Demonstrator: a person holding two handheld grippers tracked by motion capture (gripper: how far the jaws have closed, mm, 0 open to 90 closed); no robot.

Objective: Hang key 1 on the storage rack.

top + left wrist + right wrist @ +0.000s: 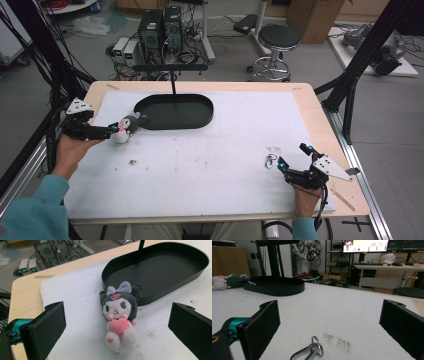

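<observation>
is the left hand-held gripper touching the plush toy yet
Apart. In the left gripper view the left hand-held gripper stands open, and white mat shows between each jaw and the plush toy.

The soft toy (119, 315) is fuzzy plush cloth. Beside it, the tray (160, 267) looks matt black, perhaps plastic. A rough white mat (210, 160) covers the pale wood worktop (320, 120). The clip (310, 351) is shiny metal. The tongs' pads (265, 322) look matt and grainy.

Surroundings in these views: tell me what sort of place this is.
Probably a robotics or data-collection lab: computer towers and loose cables on the floor, black frame struts around the table, and monitors on a desk.
</observation>
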